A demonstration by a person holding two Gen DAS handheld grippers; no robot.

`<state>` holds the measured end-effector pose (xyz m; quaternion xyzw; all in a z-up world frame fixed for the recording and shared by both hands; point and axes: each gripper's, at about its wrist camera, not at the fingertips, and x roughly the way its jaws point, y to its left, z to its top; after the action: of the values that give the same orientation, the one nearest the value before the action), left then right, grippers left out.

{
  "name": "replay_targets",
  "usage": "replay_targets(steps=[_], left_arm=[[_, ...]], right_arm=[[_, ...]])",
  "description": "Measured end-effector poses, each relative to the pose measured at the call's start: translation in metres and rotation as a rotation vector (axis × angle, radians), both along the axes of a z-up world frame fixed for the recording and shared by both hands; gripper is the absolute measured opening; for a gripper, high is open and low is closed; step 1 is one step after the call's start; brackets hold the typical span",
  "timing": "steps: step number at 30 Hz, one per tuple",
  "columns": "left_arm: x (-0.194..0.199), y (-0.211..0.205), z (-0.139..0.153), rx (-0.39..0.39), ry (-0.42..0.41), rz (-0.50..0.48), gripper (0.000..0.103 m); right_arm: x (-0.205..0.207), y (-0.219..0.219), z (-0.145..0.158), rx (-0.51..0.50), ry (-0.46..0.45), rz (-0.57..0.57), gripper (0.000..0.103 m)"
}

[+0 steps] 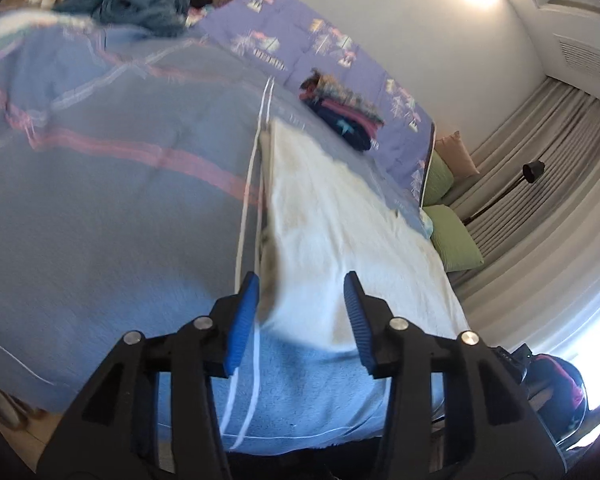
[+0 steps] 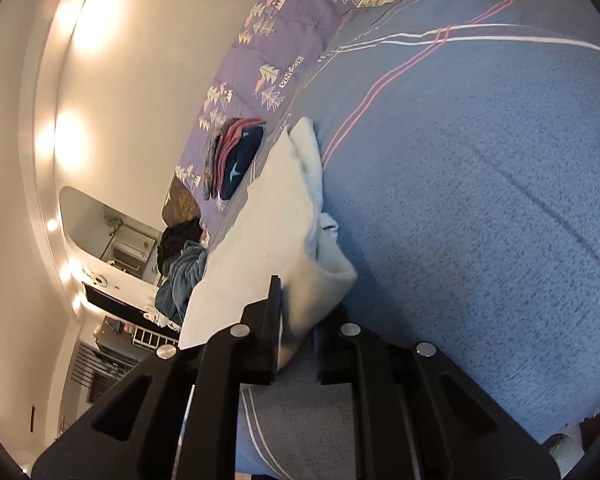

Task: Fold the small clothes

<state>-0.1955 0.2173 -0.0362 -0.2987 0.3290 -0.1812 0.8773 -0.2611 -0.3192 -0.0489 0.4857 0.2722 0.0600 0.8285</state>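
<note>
A white fleece garment (image 1: 340, 220) lies folded in a long strip on the blue striped blanket (image 1: 120, 220). My left gripper (image 1: 302, 308) hovers over its near end, open, with the blue pads (image 1: 246, 312) well apart and the cloth's edge lying between them untouched. In the right wrist view the same garment (image 2: 268, 216) runs away from my right gripper (image 2: 300, 312). Its bunched corner fills the narrow gap between the jaws and covers the right finger. Whether the pads press on it is not visible.
A stack of folded clothes (image 1: 340, 120) (image 2: 236, 156) sits on the purple quilt (image 2: 260, 60) beyond the garment. A heap of unfolded clothes (image 1: 140, 4) (image 2: 180, 276) lies at one end of the bed, green pillows (image 1: 456, 240) at the other. A floor lamp (image 1: 534, 171) and curtains stand behind.
</note>
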Motion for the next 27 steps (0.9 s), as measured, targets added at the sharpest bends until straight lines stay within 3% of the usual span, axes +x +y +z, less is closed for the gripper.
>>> replay_targets(steps=[3,4,6,8,12,14,16,18,19,27], left_arm=[[0.000,-0.012,0.024,-0.035,-0.073,-0.053,0.067],[0.003,-0.021,0.030,-0.040,-0.092,-0.085,0.073],[0.011,-0.045,0.041,-0.043,-0.138,-0.165,0.077],[0.021,-0.080,0.049,-0.028,-0.176,-0.263,0.081],[0.049,-0.147,0.049,-0.028,-0.177,-0.406,0.085],[0.066,-0.176,0.041,-0.047,-0.150,-0.478,0.088],[0.078,-0.194,0.032,-0.048,-0.110,-0.530,0.089],[0.092,-0.205,0.023,-0.065,-0.068,-0.553,0.089],[0.099,-0.208,0.021,-0.082,-0.049,-0.558,0.089],[0.132,-0.221,0.022,-0.182,0.013,-0.584,0.090]], right_arm=[[0.003,0.005,0.001,-0.009,-0.002,-0.027,0.021],[0.007,0.008,0.003,-0.007,-0.009,-0.031,0.028],[0.011,0.007,0.006,-0.012,-0.024,-0.025,0.042],[0.019,0.008,0.010,-0.024,-0.033,-0.028,0.049],[0.027,0.009,0.012,-0.021,-0.032,-0.044,0.051],[0.029,0.012,0.013,-0.030,-0.038,-0.049,0.046],[0.031,0.015,0.014,-0.035,-0.038,-0.041,0.034],[0.028,0.016,0.018,-0.064,-0.037,-0.039,0.014],[0.027,0.020,0.024,-0.105,-0.043,-0.039,0.010],[0.047,0.088,0.074,-0.455,-0.142,0.073,0.007]])
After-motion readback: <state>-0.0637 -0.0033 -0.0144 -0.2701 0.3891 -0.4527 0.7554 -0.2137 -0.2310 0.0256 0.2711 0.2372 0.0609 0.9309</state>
